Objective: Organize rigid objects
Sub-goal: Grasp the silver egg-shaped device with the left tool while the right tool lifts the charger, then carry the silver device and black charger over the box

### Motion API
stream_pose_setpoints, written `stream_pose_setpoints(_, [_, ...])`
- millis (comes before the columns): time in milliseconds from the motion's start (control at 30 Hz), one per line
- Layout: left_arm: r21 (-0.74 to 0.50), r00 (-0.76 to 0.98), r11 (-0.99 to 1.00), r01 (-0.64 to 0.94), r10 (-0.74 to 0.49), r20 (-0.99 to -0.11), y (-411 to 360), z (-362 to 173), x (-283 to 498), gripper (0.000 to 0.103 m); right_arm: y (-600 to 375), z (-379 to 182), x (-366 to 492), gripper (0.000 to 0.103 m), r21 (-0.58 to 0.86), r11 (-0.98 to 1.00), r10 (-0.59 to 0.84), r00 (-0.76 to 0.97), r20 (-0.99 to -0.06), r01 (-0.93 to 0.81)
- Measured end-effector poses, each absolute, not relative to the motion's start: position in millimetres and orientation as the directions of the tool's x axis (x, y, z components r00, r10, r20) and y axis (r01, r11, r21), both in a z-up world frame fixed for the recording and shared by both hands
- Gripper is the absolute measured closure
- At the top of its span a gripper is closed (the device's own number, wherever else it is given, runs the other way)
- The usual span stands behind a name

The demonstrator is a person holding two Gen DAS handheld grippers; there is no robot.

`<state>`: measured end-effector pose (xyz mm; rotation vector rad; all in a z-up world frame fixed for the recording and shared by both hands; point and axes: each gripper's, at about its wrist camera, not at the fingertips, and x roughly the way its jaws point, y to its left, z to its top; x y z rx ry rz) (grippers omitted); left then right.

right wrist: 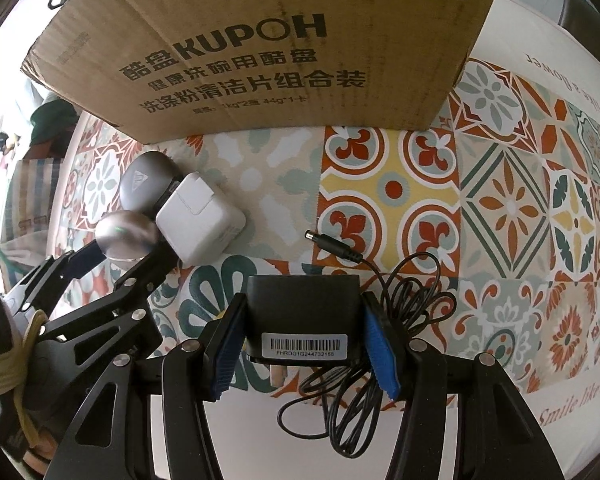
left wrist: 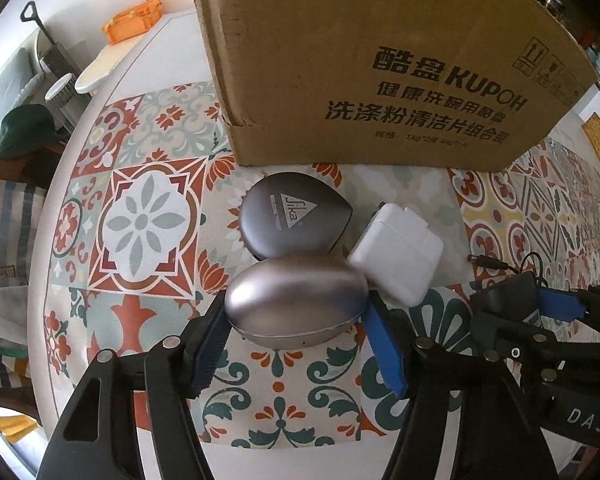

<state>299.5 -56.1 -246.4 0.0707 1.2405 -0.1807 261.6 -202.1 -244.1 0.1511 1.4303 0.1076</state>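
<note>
A silver oval case point(left wrist: 296, 304) lies on the patterned tablecloth, and the blue pads of my left gripper point(left wrist: 296, 310) press on its two sides. Just behind it lie a dark grey teardrop case point(left wrist: 292, 216) with a triangle logo and a white plug charger point(left wrist: 396, 252), which touches both cases. In the right wrist view my right gripper point(right wrist: 302, 312) is shut on a black power adapter point(right wrist: 302, 300) with a barcode label. Its thin black cable point(right wrist: 384, 312) lies tangled to the right, with the barrel plug point(right wrist: 328, 242) on the cloth. The left gripper point(right wrist: 124, 254) shows at the left of that view.
A large cardboard box point(left wrist: 380, 60) stands right behind the objects and fills the far side of the table point(left wrist: 100, 92). An orange container point(left wrist: 134, 22) and a cream board point(left wrist: 96, 68) sit at the far left edge. A chair with a green cap point(left wrist: 24, 124) is beyond that edge.
</note>
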Motion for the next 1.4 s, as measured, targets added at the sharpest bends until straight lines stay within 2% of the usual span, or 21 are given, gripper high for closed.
stream_pose_setpoints(567, [-0.073, 0.361, 0.986, 0.153, -0.124, -0.924, -42.9, -211.7, 258.9, 0.038, -200.8, -223.3, 237.1, 0.047, 0.216, 0.976, 0.206, 0.201, -0.958, 0.028])
stream_pose_setpoints(1400, [-0.095, 0.546, 0.977, 0.19, -0.186, -0.817, -38.8, -106.2, 233.4, 0.038, -207.8, -120.4, 209.8, 0.047, 0.247, 0.969, 0.226, 0.418, -0.88, -0.005])
